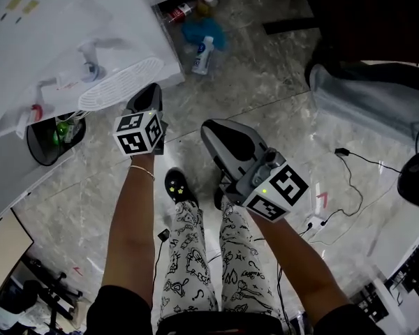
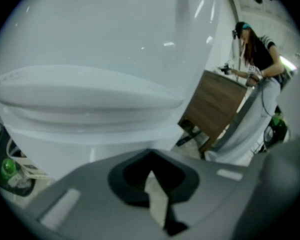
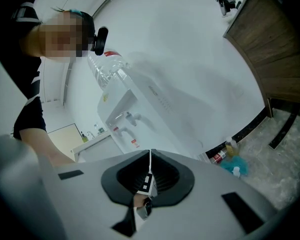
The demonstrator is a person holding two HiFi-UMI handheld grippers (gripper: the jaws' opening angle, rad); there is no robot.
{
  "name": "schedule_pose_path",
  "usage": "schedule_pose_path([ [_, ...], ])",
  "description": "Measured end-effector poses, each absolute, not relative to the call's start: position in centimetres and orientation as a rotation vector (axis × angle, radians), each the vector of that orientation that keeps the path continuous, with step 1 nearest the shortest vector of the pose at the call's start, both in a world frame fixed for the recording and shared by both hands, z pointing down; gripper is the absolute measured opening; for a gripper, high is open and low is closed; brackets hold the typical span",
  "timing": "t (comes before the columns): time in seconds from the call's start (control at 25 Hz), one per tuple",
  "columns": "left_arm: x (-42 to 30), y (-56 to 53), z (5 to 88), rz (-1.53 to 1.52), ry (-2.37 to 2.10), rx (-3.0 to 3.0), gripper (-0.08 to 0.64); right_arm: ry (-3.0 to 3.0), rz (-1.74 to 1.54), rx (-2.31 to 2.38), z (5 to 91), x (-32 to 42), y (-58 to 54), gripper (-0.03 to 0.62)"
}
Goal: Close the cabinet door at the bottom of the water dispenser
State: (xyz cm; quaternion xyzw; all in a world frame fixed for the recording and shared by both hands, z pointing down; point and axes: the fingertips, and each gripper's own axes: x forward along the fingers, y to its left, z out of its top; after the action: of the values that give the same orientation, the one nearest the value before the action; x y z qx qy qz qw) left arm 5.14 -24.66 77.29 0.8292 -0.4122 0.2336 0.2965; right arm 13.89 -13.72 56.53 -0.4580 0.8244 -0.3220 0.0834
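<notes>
The white water dispenser (image 1: 70,40) stands at the upper left of the head view, with its taps and round drip tray (image 1: 119,82) facing me. Its lower cabinet is hidden under the top from here. My left gripper (image 1: 152,89) is shut and empty, its tips just beside the drip tray. In the left gripper view the jaws (image 2: 150,154) meet in front of the dispenser's white front (image 2: 90,44) below the tray ledge; I cannot make out a door edge. My right gripper (image 1: 207,127) is shut and empty, held over the floor, apart from the dispenser (image 3: 140,109).
A black bin (image 1: 52,139) with green rubbish sits left of the dispenser's base. Bottles (image 1: 203,53) and a blue cloth (image 1: 208,30) lie by the wall. Cables (image 1: 349,187) run across the floor at right. Another person (image 2: 257,51) stands by a wooden desk (image 2: 215,106).
</notes>
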Motion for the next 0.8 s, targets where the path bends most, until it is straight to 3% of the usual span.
schedule_pose_path([
  [0.8, 5.8, -22.5, 75.0, 0.492, -1.092, 2.171, -0.003, 2.512, -0.947, -1.439, 57.9, 15.1, -13.7, 0.017],
])
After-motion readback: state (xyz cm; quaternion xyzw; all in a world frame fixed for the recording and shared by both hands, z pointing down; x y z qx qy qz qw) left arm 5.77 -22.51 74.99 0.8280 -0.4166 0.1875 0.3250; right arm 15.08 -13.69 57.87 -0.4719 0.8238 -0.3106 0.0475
